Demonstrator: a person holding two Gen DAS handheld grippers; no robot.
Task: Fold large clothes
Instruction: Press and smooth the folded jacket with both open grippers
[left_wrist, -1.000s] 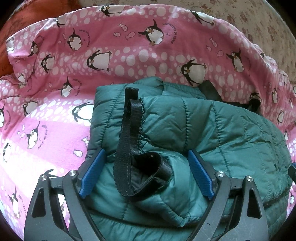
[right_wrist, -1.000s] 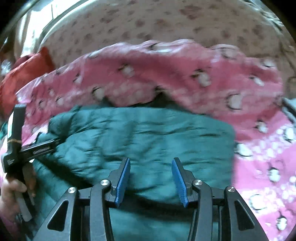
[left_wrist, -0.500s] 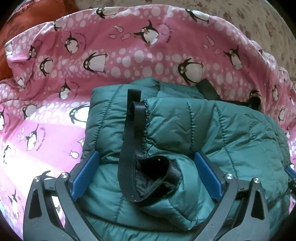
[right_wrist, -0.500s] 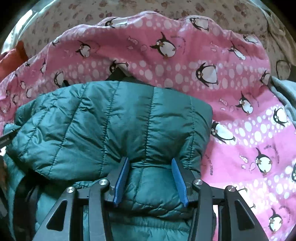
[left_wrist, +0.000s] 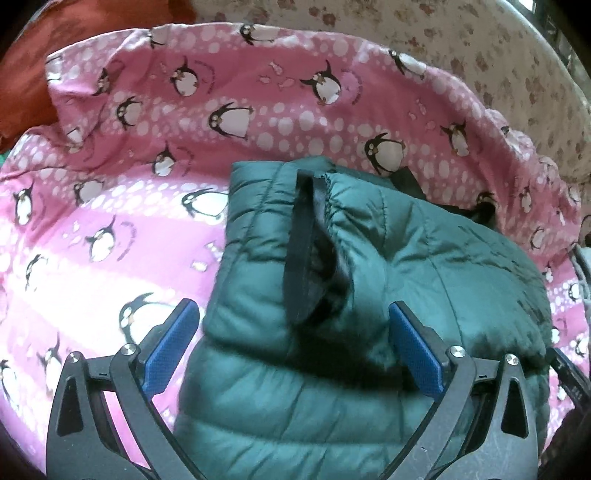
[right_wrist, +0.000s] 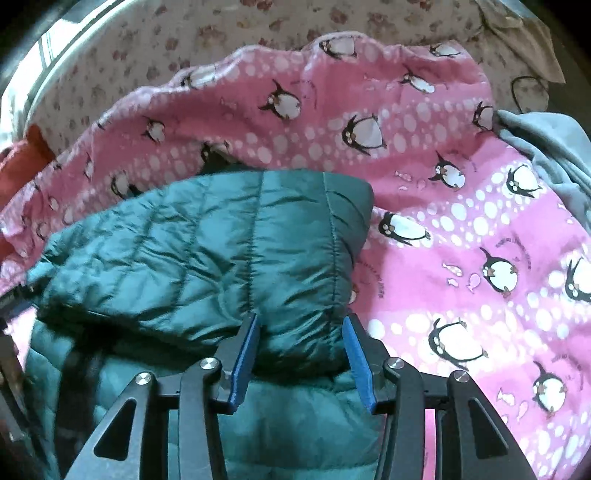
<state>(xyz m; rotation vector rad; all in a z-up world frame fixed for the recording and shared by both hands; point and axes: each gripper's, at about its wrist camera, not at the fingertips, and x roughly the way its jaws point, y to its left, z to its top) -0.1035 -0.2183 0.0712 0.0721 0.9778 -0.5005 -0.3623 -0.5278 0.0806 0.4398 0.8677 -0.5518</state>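
The green quilted jacket (left_wrist: 369, 332) lies folded on a pink penguin-print blanket (left_wrist: 129, 229), filling the lower centre and right of the left wrist view. The left tongs (left_wrist: 295, 350) stand spread wide, pads clear of the padding. The right tongs (right_wrist: 301, 354) clasp the folded jacket's near edge at bottom centre.

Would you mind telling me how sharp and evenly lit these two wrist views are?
Left wrist view: the green jacket smears with motion blur near its black cuff, and the pink penguin blanket washes out at lower left. Right wrist view: sharper, quilting crisp, slight blur on the jacket's left edge; daylight glares at upper left. Both show fisheye bending and dark corners.
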